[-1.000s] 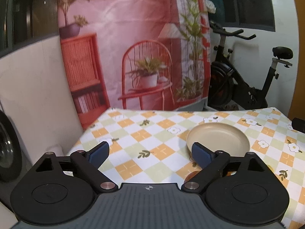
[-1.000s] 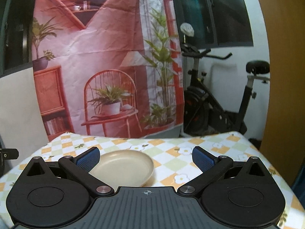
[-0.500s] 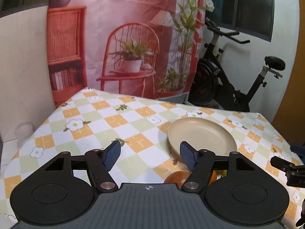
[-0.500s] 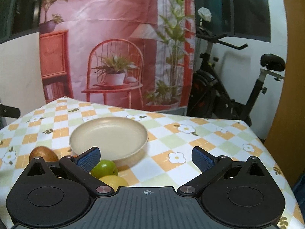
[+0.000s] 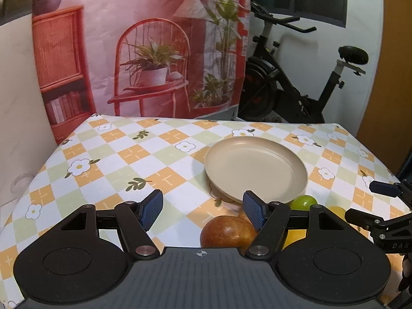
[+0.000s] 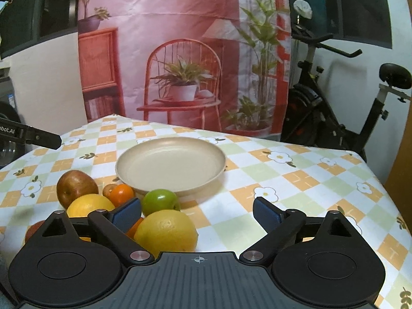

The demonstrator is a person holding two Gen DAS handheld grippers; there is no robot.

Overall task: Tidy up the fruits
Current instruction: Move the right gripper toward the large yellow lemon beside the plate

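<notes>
Left gripper [image 5: 202, 212] half hides the red apple [image 5: 228, 234]; both grippers' jaws gape wide, holding nothing; right gripper [image 6: 197, 212] likewise

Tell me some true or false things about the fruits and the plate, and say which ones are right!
1. The beige plate has no fruit in it. True.
2. The green apple sits inside the plate. False: it lies on the tablecloth, just in front of the plate's near rim.
3. The right tool is squeezing the big yellow citrus. False: it is open and holds nothing; the citrus lies on the cloth between its fingers, nearer the left one.
4. The left tool is open and holds nothing. True.
5. The red-brown apple is beside the small orange. True.
6. All the fruits are green. False: there are yellow, orange and red-brown ones too.
</notes>
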